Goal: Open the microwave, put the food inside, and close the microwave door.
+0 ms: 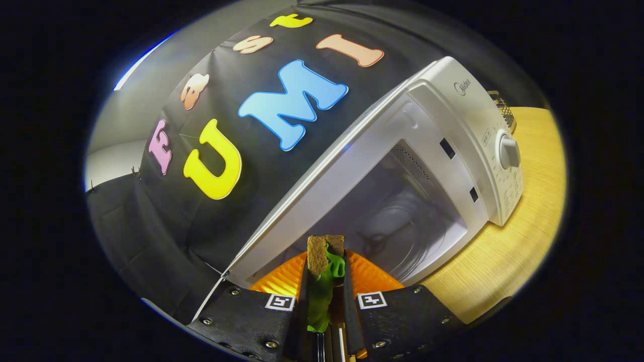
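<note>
We carry the food toward the open microwave (402,191).

Our gripper (325,281) has its jaws narrow, pinching what looks like a green food piece (322,296), just before the microwave's mouth; the cavity gapes, ready, on the counter (523,241).

The white microwave (453,151) carries a grey brand logo reading "Midea" at the top of its control panel (495,146), toward the upper right of the frame. Small printed markings ring the dial (509,152) and run below it, too small to read.
</note>
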`<state>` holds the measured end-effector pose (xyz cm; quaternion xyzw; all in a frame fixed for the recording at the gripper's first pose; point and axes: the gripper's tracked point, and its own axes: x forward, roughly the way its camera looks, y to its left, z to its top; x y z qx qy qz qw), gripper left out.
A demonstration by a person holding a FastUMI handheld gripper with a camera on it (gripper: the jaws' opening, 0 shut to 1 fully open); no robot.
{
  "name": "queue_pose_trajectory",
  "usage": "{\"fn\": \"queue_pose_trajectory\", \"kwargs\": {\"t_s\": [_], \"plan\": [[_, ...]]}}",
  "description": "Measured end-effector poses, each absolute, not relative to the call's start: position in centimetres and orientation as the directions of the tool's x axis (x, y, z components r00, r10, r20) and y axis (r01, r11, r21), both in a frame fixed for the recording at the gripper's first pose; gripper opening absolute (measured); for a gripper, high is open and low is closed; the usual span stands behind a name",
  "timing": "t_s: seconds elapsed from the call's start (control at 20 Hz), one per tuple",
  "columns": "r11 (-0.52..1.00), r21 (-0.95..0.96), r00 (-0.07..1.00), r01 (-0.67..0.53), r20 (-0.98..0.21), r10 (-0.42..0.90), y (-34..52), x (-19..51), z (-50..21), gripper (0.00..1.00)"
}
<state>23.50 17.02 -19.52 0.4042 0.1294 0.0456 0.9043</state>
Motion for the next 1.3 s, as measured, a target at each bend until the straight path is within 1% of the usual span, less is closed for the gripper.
{"fn": "queue_pose_trajectory", "kwargs": {"t_s": [0.1, 0.3, 0.45, 0.65, 0.7, 0.75, 0.8, 0.85, 0.9, 0.95, 1.05, 1.15, 1.3], "plan": [[0.669, 0.742, 0.969, 0.033, -0.187, 0.160, 16.9, 24.6, -20.3, 0.31], [0.683, 0.725, 0.968, 0.091, -0.225, 0.110, 16.3, 26.2, -22.6, 0.31], [0.704, 0.700, 0.971, 0.117, -0.230, 0.067, 15.3, 27.2, -23.6, 0.31], [0.753, 0.635, 0.958, 0.174, -0.285, 0.018, 14.3, 28.0, -25.0, 0.32], [0.773, 0.605, 0.954, 0.190, -0.299, 0.000, 14.0, 27.9, -25.3, 0.41], [0.797, 0.573, 0.952, 0.192, -0.306, -0.009, 13.7, 27.8, -25.4, 0.45], [0.819, 0.543, 0.952, 0.186, -0.307, -0.013, 13.6, 27.7, -25.2, 0.62], [0.841, 0.507, 0.951, 0.188, -0.309, -0.027, 13.3, 27.5, -25.2, 0.73], [0.862, 0.471, 0.952, 0.187, -0.304, -0.041, 12.8, 26.9, -24.6, 0.96], [0.879, 0.439, 0.952, 0.187, -0.302, -0.052, 12.4, 26.9, -24.4, 0.98], [0.902, 0.392, 0.949, 0.180, -0.310, -0.055, 11.7, 25.9, -24.0, 0.97], [0.923, 0.353, 0.947, 0.151, -0.319, -0.033, 11.7, 24.4, -23.3, 0.97], [0.957, 0.280, 0.951, 0.077, -0.308, 0.013, 12.3, 21.3, -21.1, 0.97]]}}
